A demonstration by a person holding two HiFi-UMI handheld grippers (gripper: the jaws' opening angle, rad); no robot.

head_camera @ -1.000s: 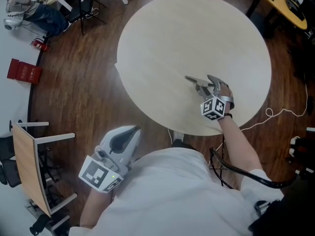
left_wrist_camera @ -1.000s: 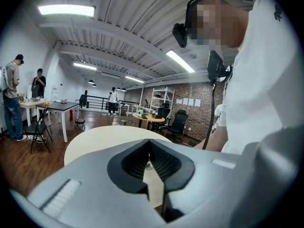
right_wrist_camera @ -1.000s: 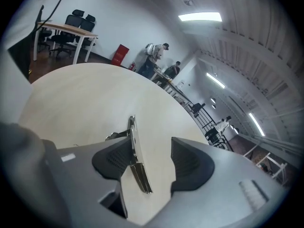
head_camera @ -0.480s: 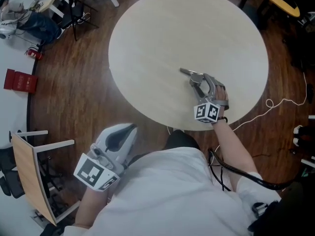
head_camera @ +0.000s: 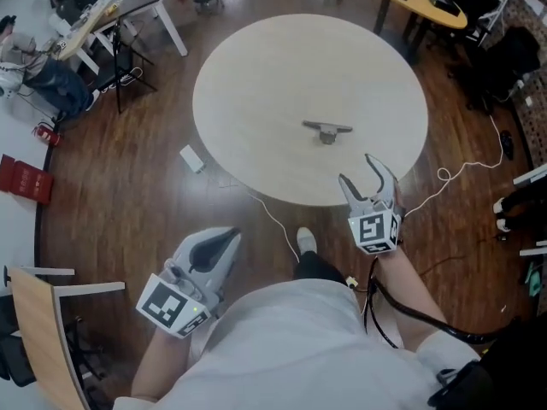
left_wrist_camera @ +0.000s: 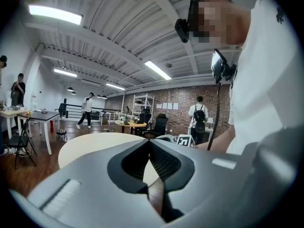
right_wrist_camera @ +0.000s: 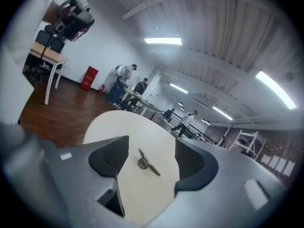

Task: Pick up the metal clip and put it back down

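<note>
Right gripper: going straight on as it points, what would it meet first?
Probably the metal clip on the table, though depth is unclear. The right gripper, its claw closing with nothing inside, aims at it.

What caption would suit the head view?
Metal clip lying on the round table; right tool near its edge, jaws closing on nothing.

I stand over a round pale wooden table [head_camera: 256,84] on a dark plank floor [head_camera: 128,186]. Beyond it I see a brick wall [left_wrist_camera: 180,96], a white ribbed ceiling [left_wrist_camera: 118,23] and bright strip lights [left_wrist_camera: 54,14].
</note>
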